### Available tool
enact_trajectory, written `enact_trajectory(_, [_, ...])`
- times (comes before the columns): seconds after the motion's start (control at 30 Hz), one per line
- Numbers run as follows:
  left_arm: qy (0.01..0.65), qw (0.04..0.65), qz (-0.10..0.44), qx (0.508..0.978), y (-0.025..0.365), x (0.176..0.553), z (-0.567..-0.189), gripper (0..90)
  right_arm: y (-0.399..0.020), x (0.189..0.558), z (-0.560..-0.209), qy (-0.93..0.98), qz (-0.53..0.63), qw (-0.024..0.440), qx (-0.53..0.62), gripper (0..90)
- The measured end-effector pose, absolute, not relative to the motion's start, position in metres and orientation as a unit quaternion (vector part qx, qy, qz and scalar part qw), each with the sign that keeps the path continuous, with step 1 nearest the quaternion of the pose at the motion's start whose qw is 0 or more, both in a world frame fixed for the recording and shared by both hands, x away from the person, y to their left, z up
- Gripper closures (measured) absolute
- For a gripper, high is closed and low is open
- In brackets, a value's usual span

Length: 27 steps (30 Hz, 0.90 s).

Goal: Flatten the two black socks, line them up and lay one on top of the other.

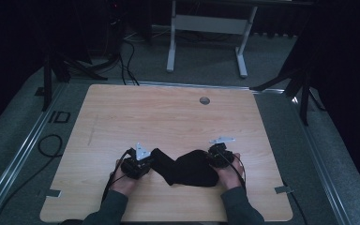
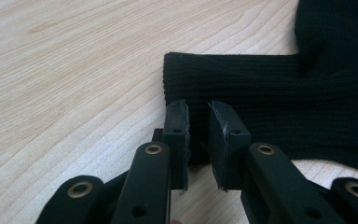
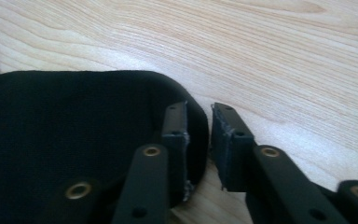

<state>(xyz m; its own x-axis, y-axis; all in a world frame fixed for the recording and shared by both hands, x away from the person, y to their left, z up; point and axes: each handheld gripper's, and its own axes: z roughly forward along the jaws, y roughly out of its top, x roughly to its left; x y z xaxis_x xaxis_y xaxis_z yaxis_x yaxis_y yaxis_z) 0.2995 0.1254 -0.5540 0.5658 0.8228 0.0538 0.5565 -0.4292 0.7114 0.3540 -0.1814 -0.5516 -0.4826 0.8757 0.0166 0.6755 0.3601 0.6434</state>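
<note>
High view: both tongs flank black sock.

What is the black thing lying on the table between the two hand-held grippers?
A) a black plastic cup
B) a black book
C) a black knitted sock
C: the black sock lies flat and bent on the wooden table, and the left gripper view shows its ribbed knit.

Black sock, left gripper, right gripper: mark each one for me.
black sock (image 1: 190,168): high view, middle of the fabric.
left gripper (image 2: 198,123): left gripper view, midway between its fingertips, over the ribbed cuff.
right gripper (image 3: 199,123): right gripper view, midway between its fingertips, at the sock's rounded edge.
</note>
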Motion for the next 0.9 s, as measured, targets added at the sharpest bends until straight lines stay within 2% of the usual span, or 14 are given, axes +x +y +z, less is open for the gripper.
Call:
enact_trajectory(0.17, [0.422, 0.332, 0.198, 0.82, 0.126, 0.3, -0.554, 78.1, -0.181, 0.353, -0.551, 0.807, 0.302, 0.16, 0.482, 85.7])
enact_trajectory(0.43, [0.423, 0.332, 0.196, 0.82, 0.127, 0.3, -0.554, 77.8, -0.181, 0.347, -0.543, 0.809, 0.307, 0.155, 0.477, 86.2])
enact_trajectory(0.9, [0.427, 0.335, 0.193, 0.817, 0.128, 0.299, -0.554, 77.5, -0.182, 0.299, -0.489, 0.801, 0.357, 0.174, 0.448, 86.2])
